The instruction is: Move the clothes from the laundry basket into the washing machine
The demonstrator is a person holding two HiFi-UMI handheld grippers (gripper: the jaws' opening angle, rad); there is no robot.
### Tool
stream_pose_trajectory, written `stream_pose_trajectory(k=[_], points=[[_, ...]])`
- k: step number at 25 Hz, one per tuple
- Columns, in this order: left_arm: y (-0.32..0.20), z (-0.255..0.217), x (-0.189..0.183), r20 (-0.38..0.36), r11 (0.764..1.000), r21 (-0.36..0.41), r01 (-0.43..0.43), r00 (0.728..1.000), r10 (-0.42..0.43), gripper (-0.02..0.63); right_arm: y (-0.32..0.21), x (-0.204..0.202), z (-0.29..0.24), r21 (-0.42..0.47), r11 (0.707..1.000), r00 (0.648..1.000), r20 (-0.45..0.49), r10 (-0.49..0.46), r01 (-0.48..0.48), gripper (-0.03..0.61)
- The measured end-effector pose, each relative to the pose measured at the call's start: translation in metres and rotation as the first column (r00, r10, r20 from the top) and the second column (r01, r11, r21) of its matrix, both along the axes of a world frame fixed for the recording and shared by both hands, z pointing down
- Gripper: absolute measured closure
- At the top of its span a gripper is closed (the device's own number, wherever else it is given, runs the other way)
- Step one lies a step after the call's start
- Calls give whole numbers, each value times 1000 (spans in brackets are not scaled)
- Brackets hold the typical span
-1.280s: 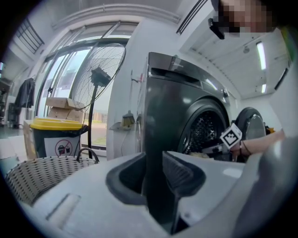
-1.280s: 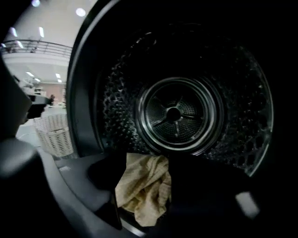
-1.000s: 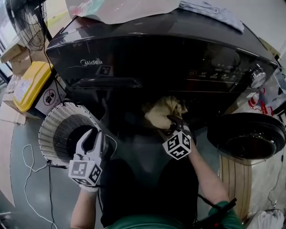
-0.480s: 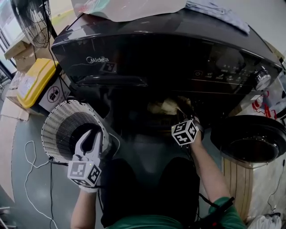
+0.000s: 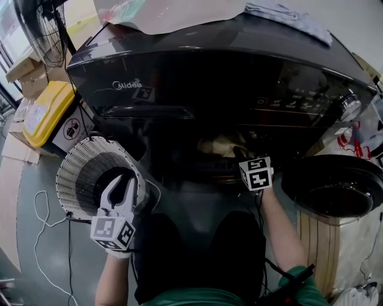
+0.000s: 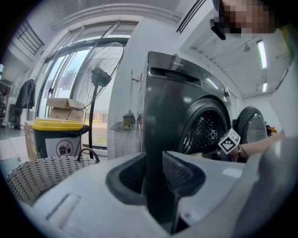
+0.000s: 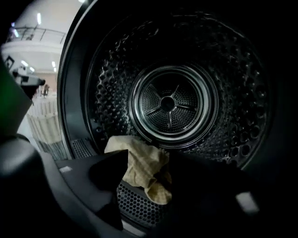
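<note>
The dark washing machine (image 5: 215,66) fills the head view, and its steel drum (image 7: 172,100) fills the right gripper view. A beige cloth (image 7: 142,167) lies at the drum's front lip, also seen from above as a pale cloth (image 5: 218,145) in the opening. My right gripper (image 7: 146,160) reaches into the opening. Its jaws have just been opening and stand apart, with the cloth loose between them. Its marker cube (image 5: 256,173) shows from above. My left gripper (image 5: 121,186) hovers open and empty over the white woven laundry basket (image 5: 78,173), whose inside is dark.
The machine's round door (image 5: 332,188) hangs open at the right. A yellow-lidded bin (image 5: 42,110) and a standing fan (image 5: 42,24) are left of the machine. A cable (image 5: 42,215) trails on the floor. Fabric (image 5: 287,15) lies on the machine's top.
My right gripper has moved right and deeper into the drum opening, rolling as it went. The beige cloth went from outside the opening to inside the drum. The left gripper has stayed put.
</note>
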State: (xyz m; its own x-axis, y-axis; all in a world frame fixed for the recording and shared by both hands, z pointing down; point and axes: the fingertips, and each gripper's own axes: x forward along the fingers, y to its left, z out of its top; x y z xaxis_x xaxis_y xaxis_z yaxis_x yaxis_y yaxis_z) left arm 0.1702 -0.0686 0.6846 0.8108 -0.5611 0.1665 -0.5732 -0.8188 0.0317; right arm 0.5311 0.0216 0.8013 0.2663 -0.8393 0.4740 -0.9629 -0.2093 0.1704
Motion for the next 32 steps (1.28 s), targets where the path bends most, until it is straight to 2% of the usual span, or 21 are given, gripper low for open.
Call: stream_pose_trajectory(k=[4,7,8,9,10,12,15,19,23,28,32], points=[[0,1,9,-11,1000,-6,-18,1000,18,506,18,-6,-27,139,990,995,103,16,-30,319],[2,2,15,-19,999,-11,-32,999,32,505,30,-20,-38,184,983,992,124,-18,-5,322],[2,2,16,-21,999,-13,-36,999,35,506,32,-25,-38,181,983,992,118,-36,14,338],[2,2,17,-25,999,-16,-38,999,38,506,33,-30,-35,165,986,993,104,-49,31,394],[1,3,17,-29,999,-20,-39,999,38,506,33,-33,-28,138,990,995,87,-55,43,408],[1,4,16,-34,999,-28,-39,999,38,505,30,-34,-7,61,997,997,63,-53,49,410],[1,6,10,-30,999,-32,-30,999,29,506,21,-30,30,-43,998,996,77,-33,36,410],[-2,6,-3,-21,1000,-28,0,1000,0,505,-2,-16,50,-98,995,998,68,-18,24,410],[0,3,-16,-3,999,-16,30,1000,-31,505,-21,-6,40,-76,997,997,78,-8,14,410],[-4,-6,-21,-6,999,-3,46,999,-46,505,-11,-14,19,20,1000,990,139,3,-6,410],[-8,-5,-13,-13,999,-5,36,999,-36,506,4,-27,1,68,998,991,136,-14,5,410]])
